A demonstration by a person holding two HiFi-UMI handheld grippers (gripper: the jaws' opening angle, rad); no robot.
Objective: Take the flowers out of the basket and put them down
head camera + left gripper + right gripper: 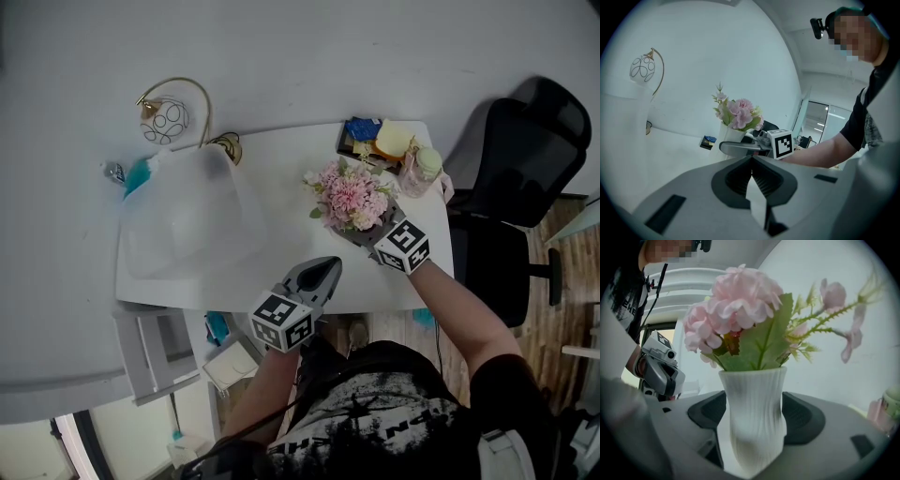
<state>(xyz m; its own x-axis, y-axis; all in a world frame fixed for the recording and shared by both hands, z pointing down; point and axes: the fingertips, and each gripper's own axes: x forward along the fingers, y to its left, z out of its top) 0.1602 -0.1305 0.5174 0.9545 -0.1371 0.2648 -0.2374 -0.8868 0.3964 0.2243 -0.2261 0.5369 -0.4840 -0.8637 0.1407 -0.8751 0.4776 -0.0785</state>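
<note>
A bunch of pink flowers (352, 197) (740, 305) with green leaves stands upright in a white ribbed vase (754, 394) (727, 136). My right gripper (367, 234) (753, 425) is shut on the vase, one pad against each side, over the right part of the white table (281, 178). Whether the vase's base touches the table is hidden. The white basket (187, 225) sits at the table's left. My left gripper (328, 267) (751, 161) is shut and holds nothing, hovering at the table's front edge, just left of the vase.
At the back left stands a gold arched lamp (169, 112) (644, 70). A blue box (361, 128), a yellow object (394, 139) and a jar with a pale lid (424, 169) crowd the back right corner. A black chair (516, 178) is right of the table.
</note>
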